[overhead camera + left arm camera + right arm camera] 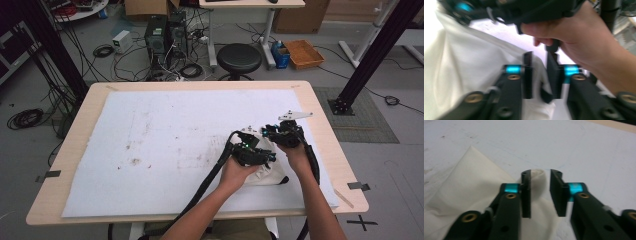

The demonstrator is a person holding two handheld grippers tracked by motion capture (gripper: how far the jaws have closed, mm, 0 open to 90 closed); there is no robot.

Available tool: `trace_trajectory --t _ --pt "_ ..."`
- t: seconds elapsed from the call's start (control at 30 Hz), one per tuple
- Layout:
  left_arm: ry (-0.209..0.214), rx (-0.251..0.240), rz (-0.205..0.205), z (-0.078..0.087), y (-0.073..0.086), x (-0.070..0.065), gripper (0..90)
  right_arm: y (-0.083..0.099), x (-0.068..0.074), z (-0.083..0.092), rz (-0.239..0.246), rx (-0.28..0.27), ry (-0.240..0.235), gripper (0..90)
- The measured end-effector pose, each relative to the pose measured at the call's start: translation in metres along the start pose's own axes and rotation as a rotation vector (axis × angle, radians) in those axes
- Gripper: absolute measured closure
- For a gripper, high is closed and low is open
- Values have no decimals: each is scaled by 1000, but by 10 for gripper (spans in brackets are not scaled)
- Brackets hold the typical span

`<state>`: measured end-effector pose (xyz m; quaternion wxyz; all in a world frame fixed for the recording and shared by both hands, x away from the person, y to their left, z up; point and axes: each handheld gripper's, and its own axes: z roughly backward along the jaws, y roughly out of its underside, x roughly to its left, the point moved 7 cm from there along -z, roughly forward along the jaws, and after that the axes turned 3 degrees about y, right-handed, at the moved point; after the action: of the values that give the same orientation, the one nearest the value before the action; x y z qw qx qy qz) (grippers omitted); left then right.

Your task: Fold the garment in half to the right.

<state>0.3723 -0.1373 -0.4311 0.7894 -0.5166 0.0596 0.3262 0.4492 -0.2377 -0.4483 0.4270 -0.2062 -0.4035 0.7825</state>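
a cream cloth bag [265,172] lies crumpled on the white mat [165,145] at the near right part of the table [320,130], its bulk under and between the person's two hands. in the right gripper view the cloth [469,187] spreads out to the left in soft folds, and a raised fold of it [537,180] stands up in the gap between that gripper's two black jaws. the right gripper [540,176] has its jaws parted, with the fold lying against the left jaw and clear of the right one, so the pads are not pressing on it. in the left gripper view the bag [469,70] covers the left and lower part of the scene, blurred. the left gripper [539,56] also stands with its jaws apart, the cloth showing in the gap between them without being pinched. beyond its jaws the person's right hand [576,37] wraps around the handle of the other gripper, close by. from the high view the left gripper [252,152] and the right gripper [285,132] sit side by side over the bag, nearly touching, both forearms coming in from the bottom edge. the mat bears faint brown stains [132,161] to the left of the hands. behind the table stand a black stool [240,57] and an orange crate [303,53] on the floor.
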Motion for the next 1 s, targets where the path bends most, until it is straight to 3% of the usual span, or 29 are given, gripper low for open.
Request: trace_trajectory --t 0.17,0.23,0.3,0.37,0.5,0.57,0.63,0.7,0.8,1.0 --pt "-146 -113 -101 42 -16 20 513 10 -14 23 -55 -33 46 546" --pt "-187 -165 -136 65 -20 31 447 17 -18 34 -48 -33 56 536" --pt "-230 -208 -178 89 -20 43 390 25 -16 44 -48 -20 46 529" --pt "-272 -242 -193 112 -18 55 346 37 -8 51 -43 5 16 529" --pt "-311 -251 -182 147 0 79 327 62 17 58 13 72 -60 529" --pt "-332 -239 -167 161 14 90 327 70 28 61 15 93 -95 536" --pt "-351 -224 -156 174 27 100 327 76 35 61 43 117 -94 603" --pt "-372 -220 -141 185 40 108 327 86 38 56 62 191 -70 704" --pt "-396 -212 -123 202 56 117 327 87 41 59 47 193 -92 836" --pt "-423 -246 -85 225 73 130 327 82 49 85 63 136 -83 856"
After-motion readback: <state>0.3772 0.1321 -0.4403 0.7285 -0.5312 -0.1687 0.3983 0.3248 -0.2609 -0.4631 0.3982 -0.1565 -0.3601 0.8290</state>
